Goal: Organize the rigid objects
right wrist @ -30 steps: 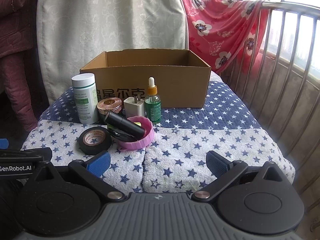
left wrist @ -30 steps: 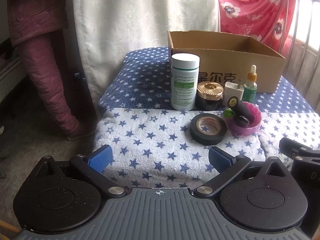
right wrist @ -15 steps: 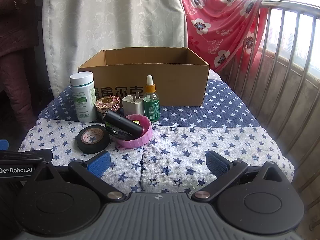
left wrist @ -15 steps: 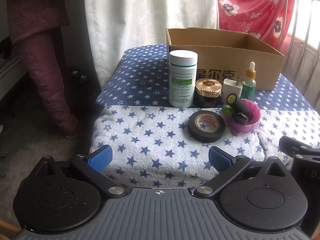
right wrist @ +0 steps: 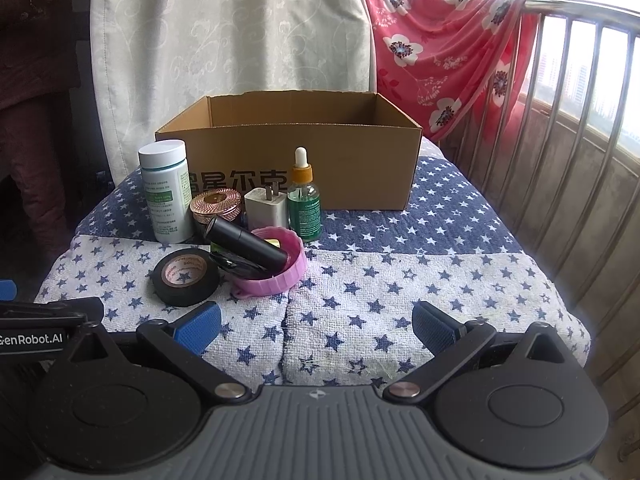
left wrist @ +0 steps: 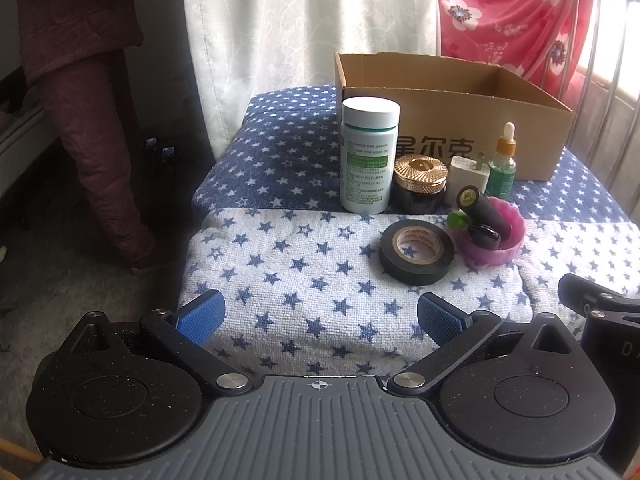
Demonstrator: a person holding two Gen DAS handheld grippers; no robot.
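lying flat ahead of both tools — tape roll [left wrist: 416,250], hole upward, just beside the pink cap [left wrist: 493,240]; right of centre for left gripper [left wrist: 318,316], nearer it; right gripper [right wrist: 316,327] likewise spread wide, empty; cardboard box [right wrist: 304,152] behind.

Centre frame, an open cardboard box [right wrist: 288,168] stands behind an upright white bottle [right wrist: 166,196], gold-lidded jar [right wrist: 216,206], charger [right wrist: 266,210], dropper bottle [right wrist: 305,204], tape roll [right wrist: 186,276] and pink lid [right wrist: 276,276].
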